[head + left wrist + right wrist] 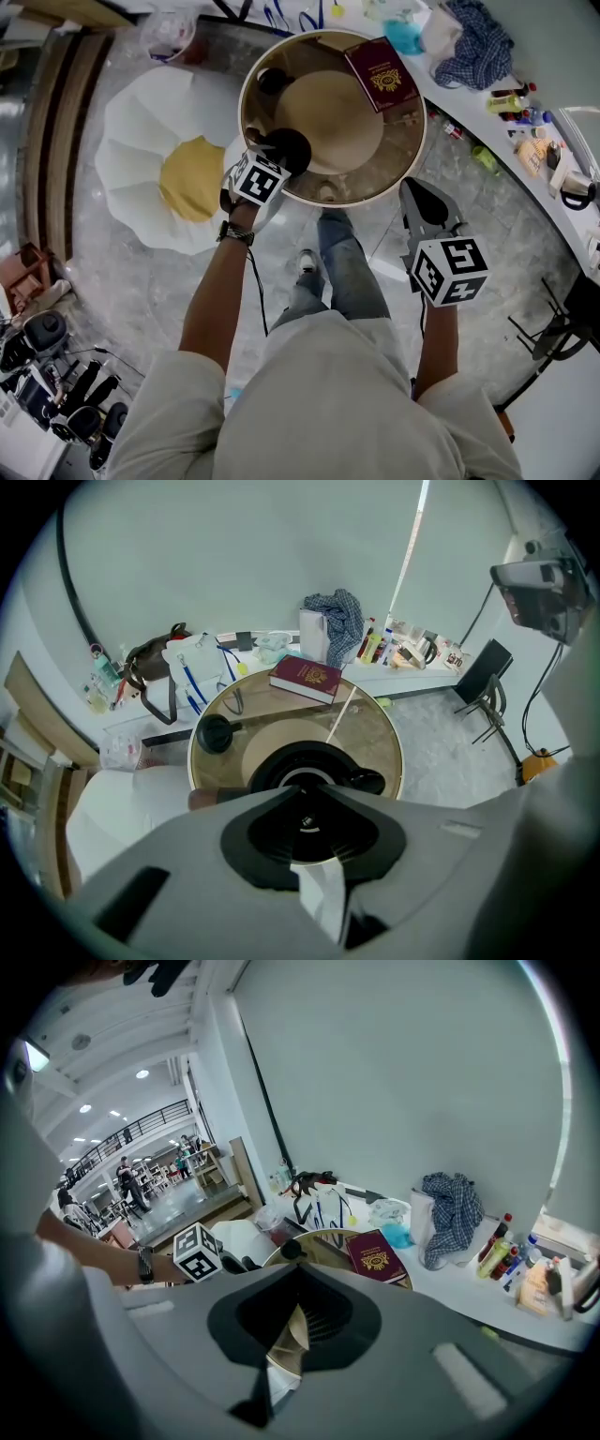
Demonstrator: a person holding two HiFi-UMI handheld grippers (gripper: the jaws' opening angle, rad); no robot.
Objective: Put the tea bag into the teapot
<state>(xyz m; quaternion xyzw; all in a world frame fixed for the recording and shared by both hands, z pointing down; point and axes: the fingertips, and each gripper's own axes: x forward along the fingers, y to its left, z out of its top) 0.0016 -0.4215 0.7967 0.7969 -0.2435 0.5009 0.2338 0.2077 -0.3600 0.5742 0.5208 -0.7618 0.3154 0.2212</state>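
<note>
A black teapot (294,147) stands uncovered on the near left part of the round glass table (413,159). In the left gripper view its round mouth (281,761) lies straight below the jaws. My left gripper (272,159) (304,792) hovers right over the pot with its tips together. No tea bag shows between them; a small pale speck shows inside the mouth and I cannot tell what it is. The pot's black lid (272,81) (214,731) lies apart at the table's far left. My right gripper (412,193) (294,1274) hangs shut and bare off the table's right edge.
A dark red booklet (381,73) (305,678) (375,1255) lies at the table's far side, beside a beige round mat (328,122). A white seat with a yellow cushion (192,178) stands left. A curved counter (525,178) with a checked cloth (473,42) and bottles runs on the right.
</note>
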